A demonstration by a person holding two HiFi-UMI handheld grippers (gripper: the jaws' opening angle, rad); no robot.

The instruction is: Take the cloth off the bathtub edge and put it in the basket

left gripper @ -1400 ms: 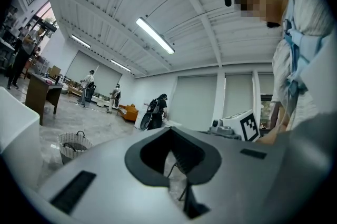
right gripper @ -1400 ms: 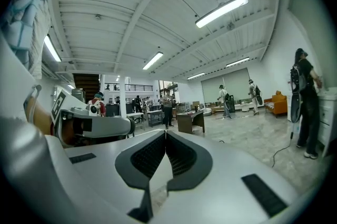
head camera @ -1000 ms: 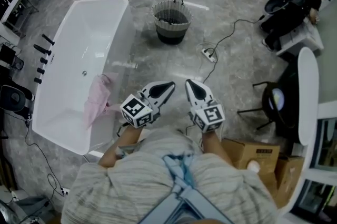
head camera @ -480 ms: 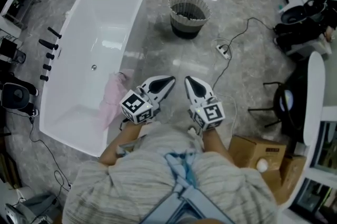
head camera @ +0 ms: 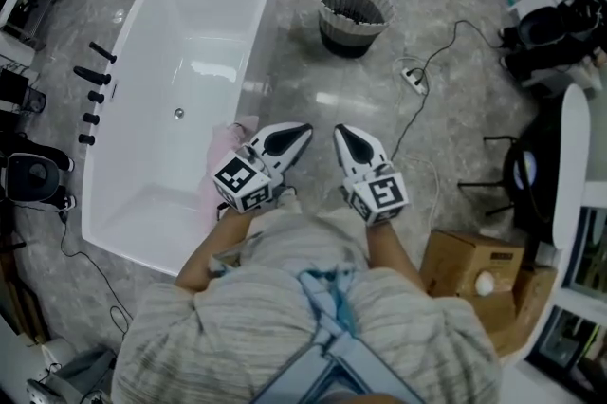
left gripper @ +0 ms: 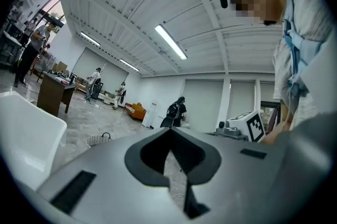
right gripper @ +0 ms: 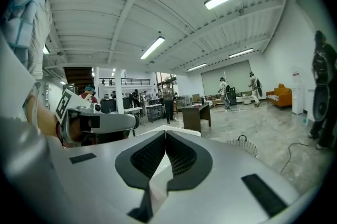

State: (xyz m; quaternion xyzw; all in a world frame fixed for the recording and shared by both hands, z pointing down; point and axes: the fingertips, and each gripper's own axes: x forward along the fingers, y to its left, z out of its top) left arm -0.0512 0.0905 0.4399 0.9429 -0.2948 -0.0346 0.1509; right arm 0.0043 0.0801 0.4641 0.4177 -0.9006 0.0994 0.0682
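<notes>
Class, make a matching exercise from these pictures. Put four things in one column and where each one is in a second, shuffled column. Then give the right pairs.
Things:
1. pink cloth
2. basket
3. power strip
4. cardboard box

Places:
A. lying flat on the floor, right of the basket
B. draped over the bathtub edge
C. beside the person's right arm
D. standing upright near the bathtub's far end

Pairs: 1-B, 2-D, 3-A, 4-C
</notes>
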